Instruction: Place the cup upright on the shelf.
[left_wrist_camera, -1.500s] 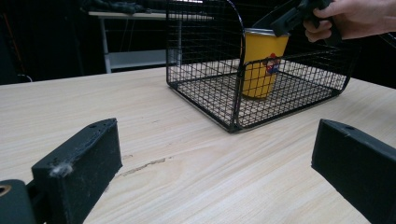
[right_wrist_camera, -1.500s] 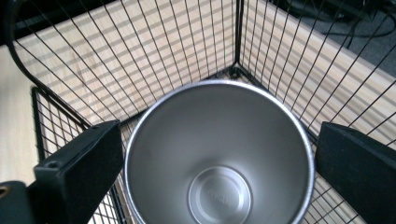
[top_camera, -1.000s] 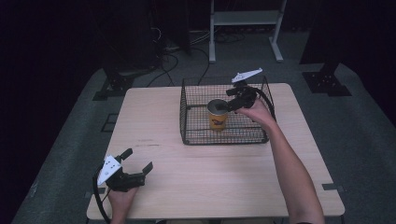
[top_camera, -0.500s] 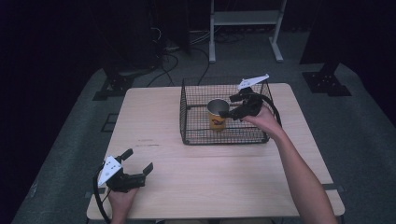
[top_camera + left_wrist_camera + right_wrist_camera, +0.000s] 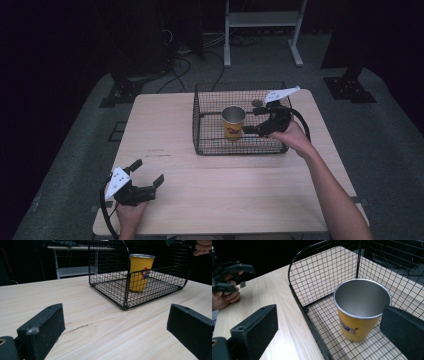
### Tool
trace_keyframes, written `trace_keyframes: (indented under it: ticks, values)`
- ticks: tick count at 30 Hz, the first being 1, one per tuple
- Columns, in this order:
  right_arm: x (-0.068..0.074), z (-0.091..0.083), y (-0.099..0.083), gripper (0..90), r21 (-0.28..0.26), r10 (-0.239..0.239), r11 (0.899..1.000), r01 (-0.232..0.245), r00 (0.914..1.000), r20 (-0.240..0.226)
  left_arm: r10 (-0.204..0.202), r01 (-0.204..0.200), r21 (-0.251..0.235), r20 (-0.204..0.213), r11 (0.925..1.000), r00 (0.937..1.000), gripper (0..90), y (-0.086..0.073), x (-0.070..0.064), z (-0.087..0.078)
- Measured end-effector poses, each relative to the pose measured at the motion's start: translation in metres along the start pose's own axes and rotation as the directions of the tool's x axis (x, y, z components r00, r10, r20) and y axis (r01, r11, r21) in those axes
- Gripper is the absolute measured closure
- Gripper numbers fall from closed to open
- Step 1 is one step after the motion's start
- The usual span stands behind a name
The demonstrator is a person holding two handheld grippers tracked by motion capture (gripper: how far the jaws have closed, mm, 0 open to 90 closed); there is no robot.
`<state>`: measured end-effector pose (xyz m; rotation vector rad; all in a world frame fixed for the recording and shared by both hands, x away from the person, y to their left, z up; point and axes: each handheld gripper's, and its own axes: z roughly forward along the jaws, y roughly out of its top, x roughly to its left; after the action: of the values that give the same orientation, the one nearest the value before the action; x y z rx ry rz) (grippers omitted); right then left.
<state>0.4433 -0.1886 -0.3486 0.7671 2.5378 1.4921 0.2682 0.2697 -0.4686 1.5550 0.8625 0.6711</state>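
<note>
No text can be read; the yellow cup [image 5: 359,320] bears a printed emblem (too blurred to make out).

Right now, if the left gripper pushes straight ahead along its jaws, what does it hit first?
Bare table first, then probably the near corner of the wire basket. The left gripper is open and aimed that way. The yellow cup stands behind the mesh. Depth is hard to judge.
</note>
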Motion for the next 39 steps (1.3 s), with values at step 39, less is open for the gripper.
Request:
trace_keyframes:
  ticks: [39]
  values:
    - [0.028, -0.041, -0.052, 1.2, -0.021, 0.009, 1.0, -0.009, 0.9997, -0.023, 0.001, -0.001, -0.001, -0.003, 1.0, 1.0, 0.8, 0.0, 0.0, 0.0]
